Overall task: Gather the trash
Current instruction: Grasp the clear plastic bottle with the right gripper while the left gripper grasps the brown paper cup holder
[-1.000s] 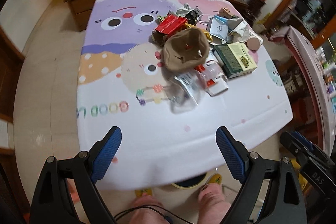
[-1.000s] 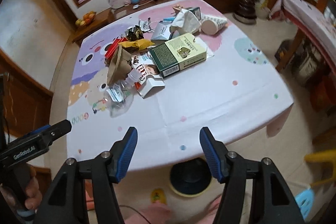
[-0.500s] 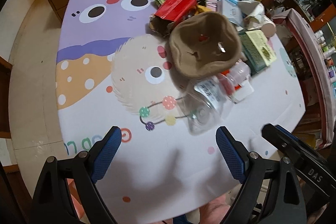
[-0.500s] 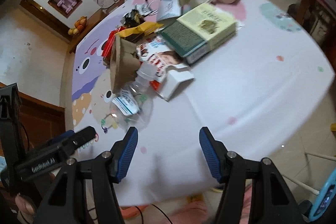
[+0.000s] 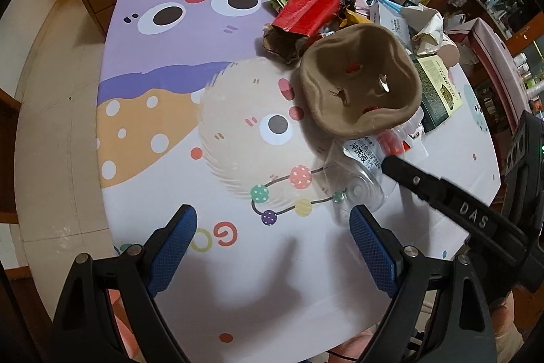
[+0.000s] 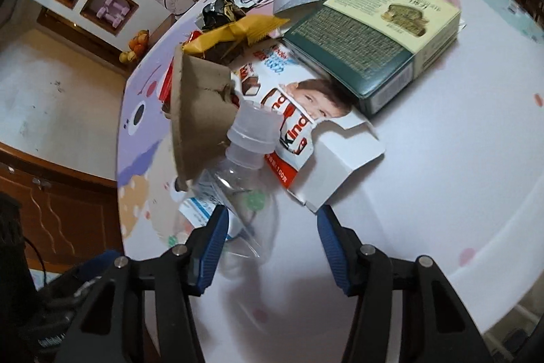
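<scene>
The right gripper [image 6: 270, 227], jaws just narrowing but not yet clamped around the clear bottle [image 6: 238, 193], may squeeze it sideways, toppling the cardboard tray [image 6: 197, 118] leaning against it.

From my left wrist view, the trash heap sits on the table [image 5: 176, 261] toward two o'clock. The cardboard tray [image 5: 360, 80] leans over the plastic bottle [image 5: 357, 179], which lies at its six o'clock. At the tray's eleven o'clock is the foil bag [image 5: 306, 14]. At its three o'clock lies the box [image 5: 438, 87], and the torn carton [image 6: 306, 131] is between bottle and box.
</scene>
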The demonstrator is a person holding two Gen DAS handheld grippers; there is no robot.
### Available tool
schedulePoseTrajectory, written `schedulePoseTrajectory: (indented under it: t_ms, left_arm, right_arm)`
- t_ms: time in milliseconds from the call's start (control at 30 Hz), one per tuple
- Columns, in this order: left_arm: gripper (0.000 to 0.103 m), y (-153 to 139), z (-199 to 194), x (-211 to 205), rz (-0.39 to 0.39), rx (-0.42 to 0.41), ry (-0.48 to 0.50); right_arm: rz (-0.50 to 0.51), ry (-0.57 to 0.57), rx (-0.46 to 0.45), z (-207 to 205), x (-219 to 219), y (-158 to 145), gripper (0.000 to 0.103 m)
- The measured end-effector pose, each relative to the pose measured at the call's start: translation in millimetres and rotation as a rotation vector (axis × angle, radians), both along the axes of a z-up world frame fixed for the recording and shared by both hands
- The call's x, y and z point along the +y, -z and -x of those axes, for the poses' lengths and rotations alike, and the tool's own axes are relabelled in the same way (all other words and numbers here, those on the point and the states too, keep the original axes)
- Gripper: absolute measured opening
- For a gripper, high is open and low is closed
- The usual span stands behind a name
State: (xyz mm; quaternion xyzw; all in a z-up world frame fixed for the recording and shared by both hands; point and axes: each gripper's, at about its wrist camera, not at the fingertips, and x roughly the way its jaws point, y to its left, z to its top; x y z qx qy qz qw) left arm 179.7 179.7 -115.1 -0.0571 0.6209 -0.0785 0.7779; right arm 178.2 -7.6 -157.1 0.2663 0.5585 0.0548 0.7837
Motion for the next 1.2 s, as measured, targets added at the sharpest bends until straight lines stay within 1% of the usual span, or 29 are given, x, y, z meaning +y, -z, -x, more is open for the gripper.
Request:
schedulePoseTrajectory:
  t_ms: [33, 200, 267, 300, 333, 500, 633, 733, 867, 1067, 1133, 1167, 1200]
  left_arm:
    - [0.09, -0.3, 0.3, 0.8, 0.001, -0.002, 0.002]
    - [0.09, -2.1, 3.0, 3.6, 0.0, -0.009, 0.008]
    - [0.09, -2.9, 4.1, 4.2, 0.001, -0.01, 0.013]
    - [0.09, -3.4, 4.3, 4.3, 0.001, -0.011, 0.015]
    - [0.09, -4.2, 4.5, 4.2, 0.002, -0.013, 0.018]
    - [0.09, -12.2, 3.0, -3.5, 0.005, -0.036, 0.046]
    - [0.09, -18.4, -4.8, -21.2, 0.002, -0.06, 0.084]
    - [0.09, -19.8, -12.7, -34.9, -0.001, -0.069, 0.097]
    - [0.09, -19.7, -27.7, -55.1, -0.027, -0.09, 0.107]
    - [0.09, -14.4, -56.4, -77.6, -0.062, -0.111, 0.087]
    - [0.082, -10.9, -64.8, -83.6, -0.059, -0.117, 0.08]
    - [0.068, -8.9, -67.5, -85.9, -0.062, -0.113, 0.076]
    - [0.05, -5.6, -70.9, -88.1, -0.064, -0.1, 0.07]
  right_arm:
    - [-0.012, 0.002, -0.002, -1.4, 1.4, 1.2, 0.055]
    - [0.002, -0.029, -0.036, -4.2, 15.0, 1.6, 0.054]
    - [0.002, -0.055, -0.041, -4.9, 20.7, 2.8, 0.042]
    - [-0.015, -0.073, -0.041, -4.7, 23.0, 4.1, 0.031]
    - [-0.021, -0.083, -0.038, -3.0, 23.9, 4.9, 0.027]
    - [-0.01, -0.094, -0.051, 15.7, 17.0, -7.0, 0.025]
    - [0.023, -0.084, -0.061, 31.6, -2.5, -23.3, 0.024]
    - [0.063, -0.048, -0.081, 36.2, -21.6, -35.2, 0.024]
    - [0.114, 0.009, -0.117, 38.9, -48.3, -49.4, 0.024]
    - [0.13, 0.05, -0.131, 44.8, -72.4, -54.7, 0.024]
    - [0.135, 0.048, -0.129, 47.1, -74.7, -54.1, 0.024]
    - [0.136, 0.047, -0.128, 47.4, -73.3, -54.2, 0.024]
    - [0.136, 0.046, -0.125, 49.2, -74.1, -53.9, 0.024]
